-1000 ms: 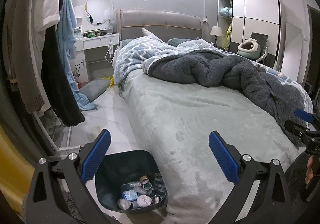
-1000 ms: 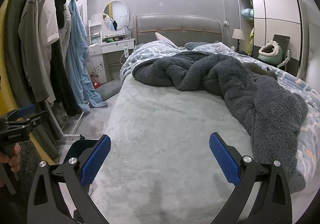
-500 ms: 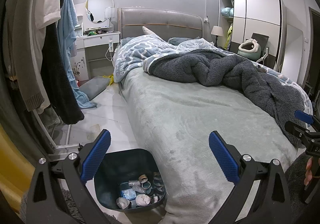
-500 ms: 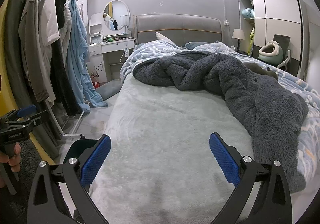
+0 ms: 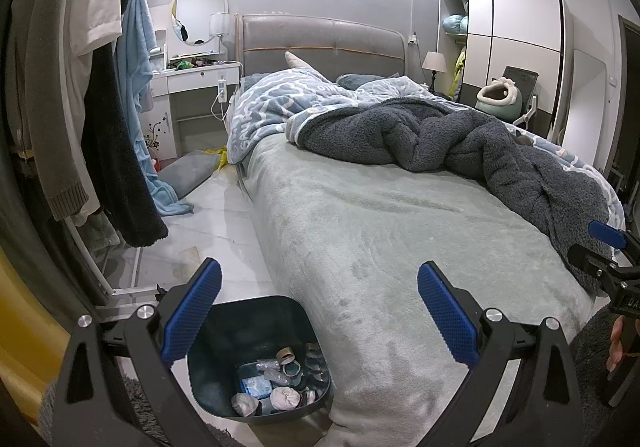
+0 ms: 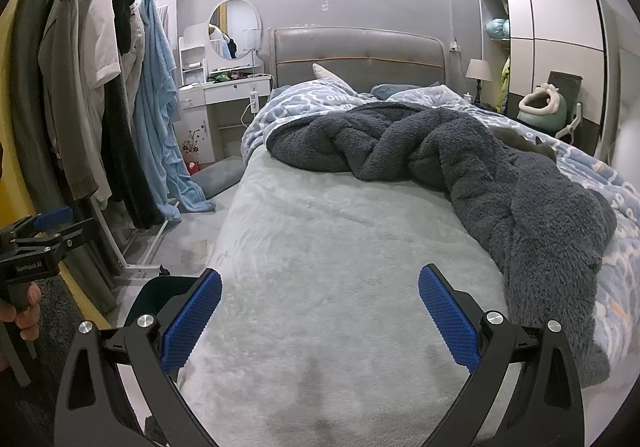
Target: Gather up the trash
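Note:
A dark teal bin stands on the floor against the bed's near left corner. Several bits of trash lie in its bottom: tape rolls, crumpled wrappers, white wads. My left gripper hangs open above the bin and the bed corner, with nothing between its blue pads. My right gripper is open over the grey-green bedsheet, empty too. In the right wrist view only the bin's rim shows, behind the left finger. Each gripper appears at the edge of the other's view, held by a hand.
A dark fluffy blanket and a blue patterned duvet are bunched on the bed's far half. A clothes rack with hanging garments stands left. A grey cushion lies on the floor beside a white dressing table. A wardrobe stands far right.
The left wrist view has tilted slightly, so the bin and bed sit a touch lower in frame. Both grippers stay open and empty; the right one has barely moved.

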`<state>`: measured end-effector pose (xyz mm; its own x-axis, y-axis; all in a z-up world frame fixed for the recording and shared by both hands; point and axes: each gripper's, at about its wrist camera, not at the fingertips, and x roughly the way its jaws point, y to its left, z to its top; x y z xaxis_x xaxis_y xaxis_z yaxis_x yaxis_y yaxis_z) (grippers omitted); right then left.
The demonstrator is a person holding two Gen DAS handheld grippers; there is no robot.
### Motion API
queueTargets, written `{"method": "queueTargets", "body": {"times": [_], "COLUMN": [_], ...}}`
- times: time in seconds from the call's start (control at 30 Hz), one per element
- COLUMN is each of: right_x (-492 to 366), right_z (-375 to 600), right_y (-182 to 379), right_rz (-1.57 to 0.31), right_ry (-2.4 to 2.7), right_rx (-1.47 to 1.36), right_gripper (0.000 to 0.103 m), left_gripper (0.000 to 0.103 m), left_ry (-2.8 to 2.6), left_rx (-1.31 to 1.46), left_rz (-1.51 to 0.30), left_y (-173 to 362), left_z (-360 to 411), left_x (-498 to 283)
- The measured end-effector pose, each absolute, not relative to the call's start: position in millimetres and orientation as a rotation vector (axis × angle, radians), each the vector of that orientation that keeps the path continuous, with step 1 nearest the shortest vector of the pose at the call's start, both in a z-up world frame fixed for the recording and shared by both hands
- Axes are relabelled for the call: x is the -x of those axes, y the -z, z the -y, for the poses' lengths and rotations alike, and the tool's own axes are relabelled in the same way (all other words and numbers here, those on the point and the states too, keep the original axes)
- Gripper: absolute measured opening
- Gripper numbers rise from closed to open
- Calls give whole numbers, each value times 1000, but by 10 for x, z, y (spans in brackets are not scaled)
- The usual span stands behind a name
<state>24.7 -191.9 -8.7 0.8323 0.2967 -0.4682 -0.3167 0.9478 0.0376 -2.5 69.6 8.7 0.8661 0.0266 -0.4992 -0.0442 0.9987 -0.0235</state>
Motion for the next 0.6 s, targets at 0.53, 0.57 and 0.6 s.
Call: {"method": "queueTargets", "body": {"times": [0.53, 0.57, 0.6], "right_x": [-244, -243, -242], "right_z": [1915, 1916, 1915], "right_y": [87, 87, 87], "right_rz": [-490, -490, -490], "right_ry": [-325, -325, -325], "right_rx": [44, 44, 44], "right_gripper": [100, 100, 100], "left_gripper": [100, 100, 100], "left_ry": [-39, -39, -39], "left_rx": [38, 37, 37], "left_rz": [-525, -525, -524], "left_y": [-65, -64, -63], "left_z": [-691, -690, -689], "left_x": [24, 24, 25]}}
